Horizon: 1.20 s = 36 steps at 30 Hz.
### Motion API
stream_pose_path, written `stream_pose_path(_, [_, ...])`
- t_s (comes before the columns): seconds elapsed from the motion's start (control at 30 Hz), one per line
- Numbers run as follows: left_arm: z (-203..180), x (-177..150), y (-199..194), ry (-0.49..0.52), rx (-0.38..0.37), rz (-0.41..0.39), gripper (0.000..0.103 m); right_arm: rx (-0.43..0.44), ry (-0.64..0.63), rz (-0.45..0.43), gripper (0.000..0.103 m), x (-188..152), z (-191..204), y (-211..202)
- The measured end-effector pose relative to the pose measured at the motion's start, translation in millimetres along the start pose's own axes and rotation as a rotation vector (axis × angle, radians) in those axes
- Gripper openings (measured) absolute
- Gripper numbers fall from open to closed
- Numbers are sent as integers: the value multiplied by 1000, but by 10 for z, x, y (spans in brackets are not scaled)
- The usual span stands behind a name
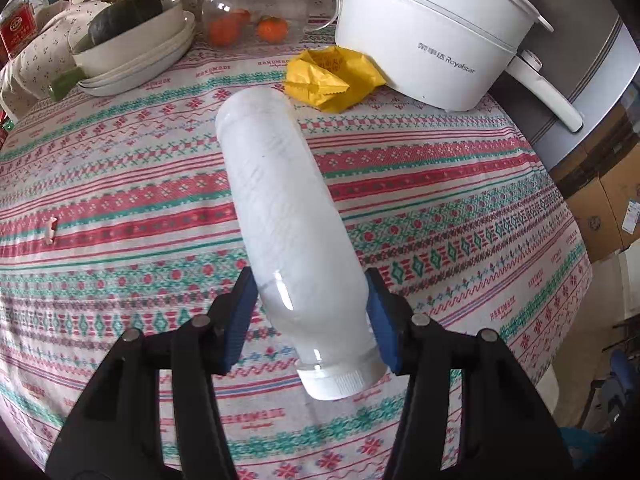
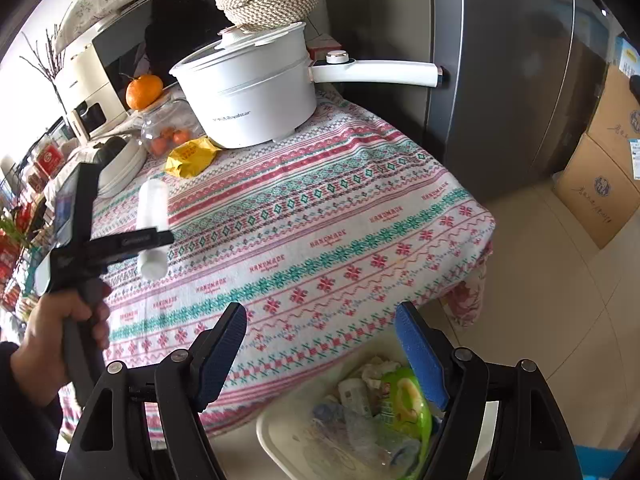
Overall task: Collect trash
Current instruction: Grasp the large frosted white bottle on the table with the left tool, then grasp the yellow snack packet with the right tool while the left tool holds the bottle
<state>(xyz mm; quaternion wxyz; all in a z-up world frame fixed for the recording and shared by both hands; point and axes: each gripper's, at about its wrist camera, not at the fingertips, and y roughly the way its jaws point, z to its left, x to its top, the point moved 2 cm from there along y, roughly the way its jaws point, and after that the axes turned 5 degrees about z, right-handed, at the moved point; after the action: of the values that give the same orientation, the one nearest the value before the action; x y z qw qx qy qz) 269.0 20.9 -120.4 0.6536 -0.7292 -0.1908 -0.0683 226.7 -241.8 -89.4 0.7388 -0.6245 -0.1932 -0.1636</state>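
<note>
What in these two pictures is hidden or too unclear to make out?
- Bottle: left wrist view, frosted wall hides any contents.
- Trash bin: right wrist view, cut off by the bottom edge and the right hand-held gripper.
- Yellow wrapper: print too small in both views.
- Electric pot: left wrist view, top cut off.

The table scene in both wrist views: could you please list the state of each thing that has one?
white bottle: capped, lifted off the table, gripped near its neck.
left gripper: fingers closed on the bottle.
right gripper: open, empty.
yellow wrapper: crumpled, lying on the tablecloth.
electric pot: lid on.
trash bin: open, partly filled.
</note>
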Motion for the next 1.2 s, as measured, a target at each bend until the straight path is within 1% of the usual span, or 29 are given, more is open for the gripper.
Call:
stream_pose_path(0.1, [377,-30,-260,27,-15,-51,55,-18,-19,-45,78,90,416,194])
stream_pose_path(0.17, [569,-32,-392,44,-16,-89,55,-23,1,-79,78,166,725,366])
stream_pose_path(0.23, [755,-12,-504,72,-2,-106,55,-16,23,-111,78,272,1074,566])
stream_pose_path(0.33, [1061,49,-667,99,30,-150,55,5,18,-146,76,479,1613,871])
stream_pose_path(0.43, [1308,71,-731,80,42,-172,55,0,6,-162,75,741,2045,1161])
stream_pose_path(0.53, [1493,53,-731,50,36,-178,55,-42,-25,-188,75,984,2331,1359])
stream_pose_path(0.67, [1675,20,-719,21,30,-172,55,-136,-87,-222,75,1306,2557,1579])
stream_pose_path(0.7, [1615,47,-668,14,30,-171,55,-146,-99,-218,75,1371,2591,1646])
stream_pose_path(0.77, [1650,56,-660,0,30,-170,55,-160,-128,-195,73,1484,2665,1803])
stream_pose_path(0.87, [1687,67,-654,-14,31,-171,55,-182,-167,-153,67,1582,2738,2025])
stream_pose_path(0.93, [1672,67,-648,-12,34,-170,55,-222,-201,-141,61,1607,2784,2143])
stream_pose_path(1.0, [1652,64,-644,-6,36,-171,55,-224,-227,-105,46,1630,2801,2257])
stream_pose_path(1.03, [1637,64,-643,-2,42,-173,55,-221,-231,-81,30,1638,2793,2307])
stream_pose_path(1.1, [1623,64,-645,3,47,-176,55,-231,-250,-73,27,1642,2781,2339])
stream_pose_path(1.2, [1609,58,-652,1,46,-177,55,-249,-302,-71,18,1642,2788,2330])
